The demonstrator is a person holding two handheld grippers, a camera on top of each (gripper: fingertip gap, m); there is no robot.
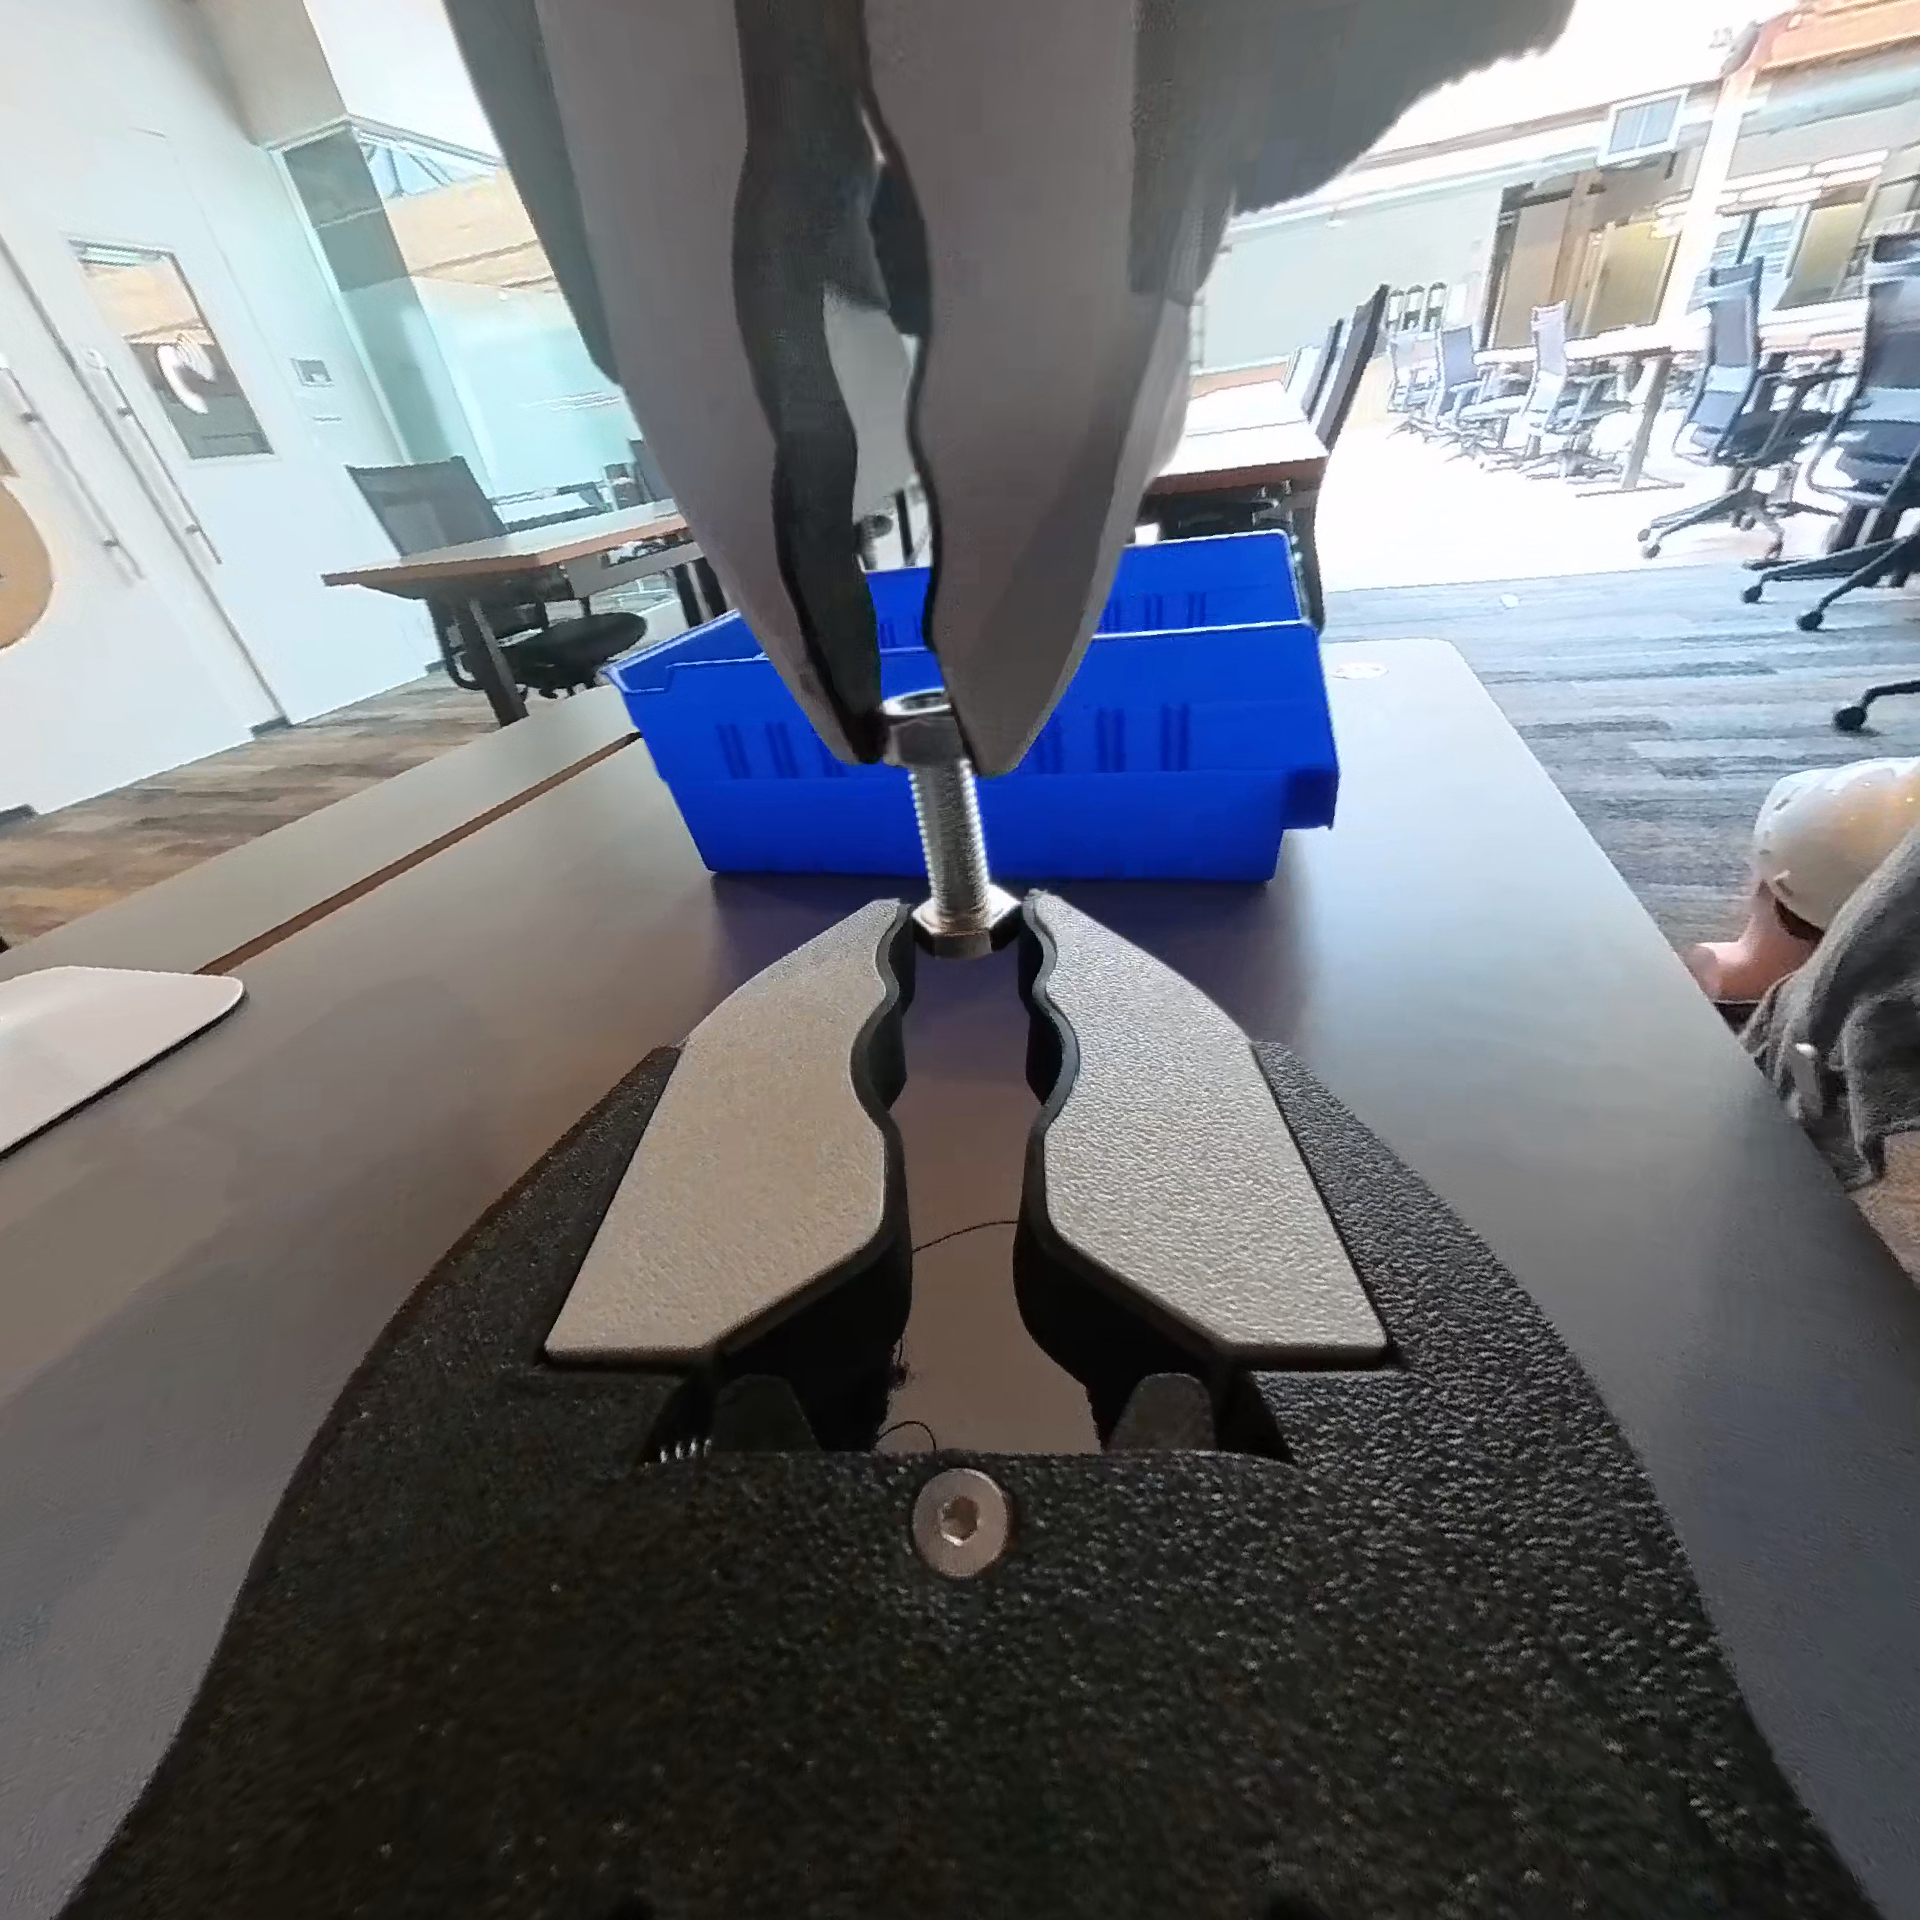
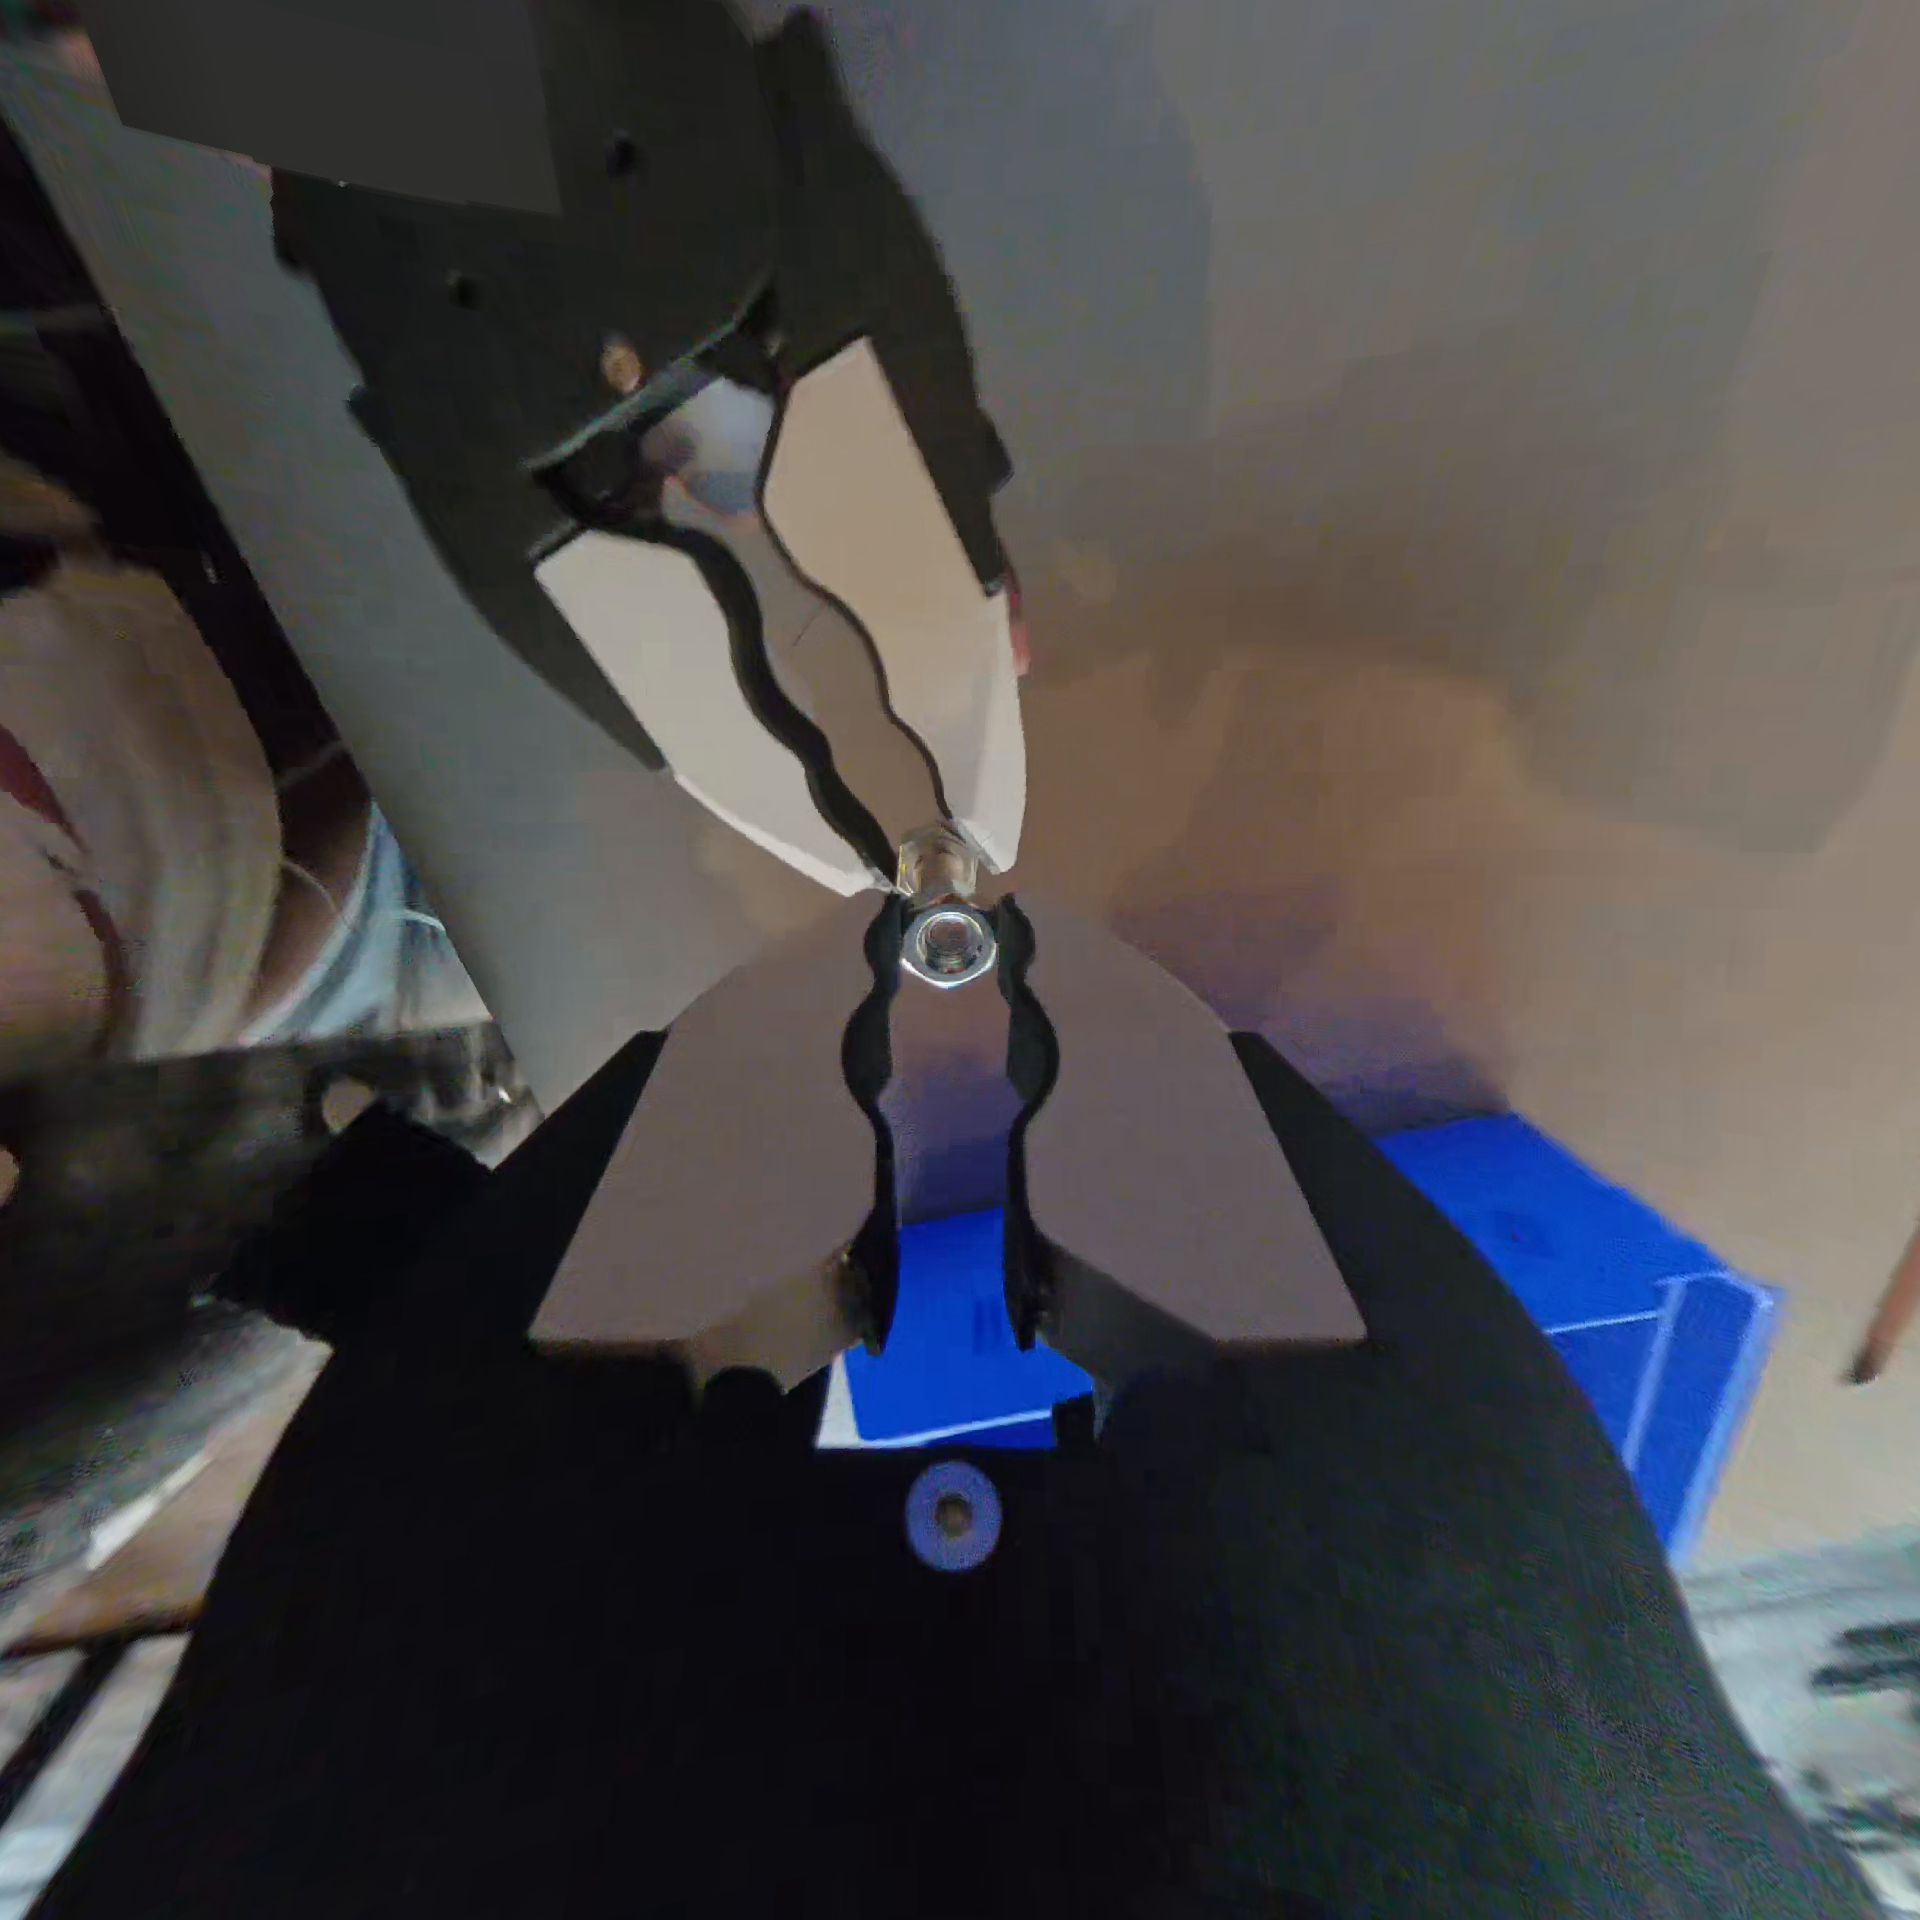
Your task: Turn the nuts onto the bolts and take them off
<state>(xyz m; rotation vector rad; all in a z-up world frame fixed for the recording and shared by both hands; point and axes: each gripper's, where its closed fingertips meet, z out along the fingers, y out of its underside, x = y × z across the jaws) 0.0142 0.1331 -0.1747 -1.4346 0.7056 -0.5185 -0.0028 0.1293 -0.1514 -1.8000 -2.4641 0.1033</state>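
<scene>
— Bolt [image 1: 948,844] first: where does it sit?
— Upright between the two grippers, above the dark table [image 1: 1403,1039]. Its hex head is pinched at the fingertips of the left gripper [image 1: 961,928], which reaches in low from the near side.
— And the nut [image 1: 916,730]?
— On the top end of the threaded shank, clamped between the tips of the right gripper [image 1: 920,746], which comes down from above. In the right wrist view the nut [image 2: 948,945] faces the camera end-on, held at the tips of the right gripper [image 2: 948,943], with the left gripper [image 2: 940,873] just beyond it, closed on the bolt's head.
— Anything else close by?
— A blue bin [image 1: 1091,790] stands on the table right behind the bolt — near, though whether it touches cannot be told
</scene>
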